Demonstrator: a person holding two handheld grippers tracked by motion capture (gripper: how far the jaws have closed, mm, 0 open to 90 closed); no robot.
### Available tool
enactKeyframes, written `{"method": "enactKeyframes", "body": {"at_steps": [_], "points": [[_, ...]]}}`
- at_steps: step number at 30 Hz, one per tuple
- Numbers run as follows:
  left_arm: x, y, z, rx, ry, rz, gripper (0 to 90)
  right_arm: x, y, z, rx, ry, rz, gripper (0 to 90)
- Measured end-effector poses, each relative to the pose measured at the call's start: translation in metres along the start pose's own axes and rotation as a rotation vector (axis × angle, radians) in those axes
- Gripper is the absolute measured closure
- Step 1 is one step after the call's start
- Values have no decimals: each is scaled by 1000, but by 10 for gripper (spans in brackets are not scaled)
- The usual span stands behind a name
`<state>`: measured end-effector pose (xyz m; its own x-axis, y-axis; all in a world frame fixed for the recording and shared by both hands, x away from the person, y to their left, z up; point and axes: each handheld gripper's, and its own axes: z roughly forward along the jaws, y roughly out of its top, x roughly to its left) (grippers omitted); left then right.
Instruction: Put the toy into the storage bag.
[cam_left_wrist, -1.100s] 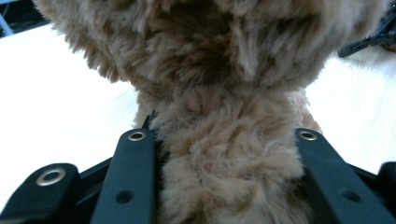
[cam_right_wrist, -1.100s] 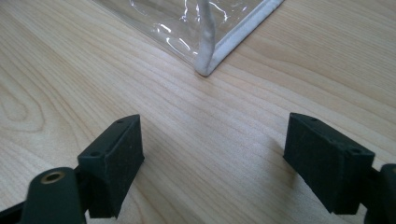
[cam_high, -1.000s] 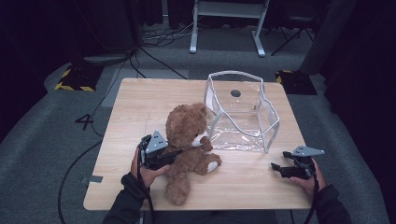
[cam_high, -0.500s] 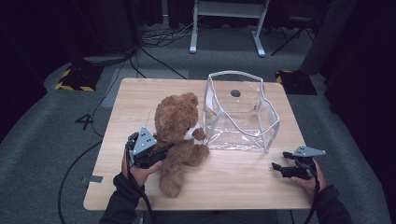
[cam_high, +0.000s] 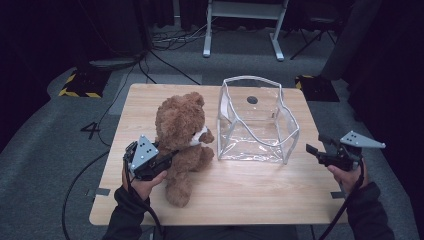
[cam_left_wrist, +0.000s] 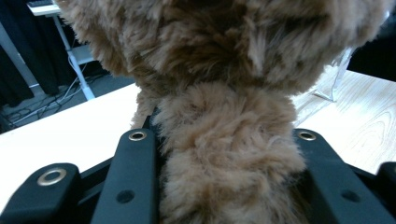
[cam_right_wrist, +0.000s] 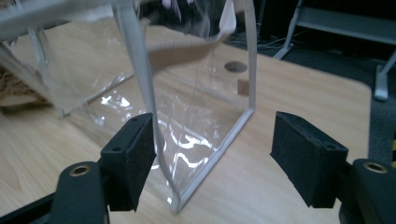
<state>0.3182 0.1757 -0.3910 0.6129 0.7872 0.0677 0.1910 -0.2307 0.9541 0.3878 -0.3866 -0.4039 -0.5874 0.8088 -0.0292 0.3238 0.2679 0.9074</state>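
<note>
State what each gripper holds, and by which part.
The left gripper is clamped on the teddy bear, on a furry limb at its side, probably an arm. The right gripper holds nothing; its jaws, just closing slightly, stand open near the clear bag.

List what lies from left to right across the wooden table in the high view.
Left gripper, shut on the fluffy brown teddy bear → clear plastic bag with white edging, standing open → right gripper, jaws apart with nothing between them, having just been closing, at the wooden table's right edge.

Teddy bear's (cam_left_wrist: 224, 93) head cut off by left gripper view's top edge
</note>
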Motion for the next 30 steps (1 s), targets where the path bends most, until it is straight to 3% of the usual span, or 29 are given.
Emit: {"method": "enactKeyframes", "body": {"at_steps": [8,9,10,13,14,19,20,25,30], "points": [[2,10,-3,-31,28,-3,612,3,61,1,-38,-24,-45,359],[2,10,-3,-31,28,-3,612,3,61,1,-38,-24,-45,359],[4,14,-4,-45,35,-10,612,3,80,10,-33,-14,-45,371],[5,18,-5,-68,38,-20,611,6,91,19,-24,-18,-52,395],[6,22,-6,-84,36,-31,610,9,100,29,-7,-2,-54,416],[9,29,-4,-100,37,-50,605,21,111,49,36,11,-87,460],[10,33,-3,-104,38,-49,604,25,114,58,59,-9,-100,458],[11,38,-2,-110,43,-47,603,24,117,72,108,-20,-93,452],[12,41,0,-125,43,-57,602,18,117,92,180,-70,-75,529]]}}
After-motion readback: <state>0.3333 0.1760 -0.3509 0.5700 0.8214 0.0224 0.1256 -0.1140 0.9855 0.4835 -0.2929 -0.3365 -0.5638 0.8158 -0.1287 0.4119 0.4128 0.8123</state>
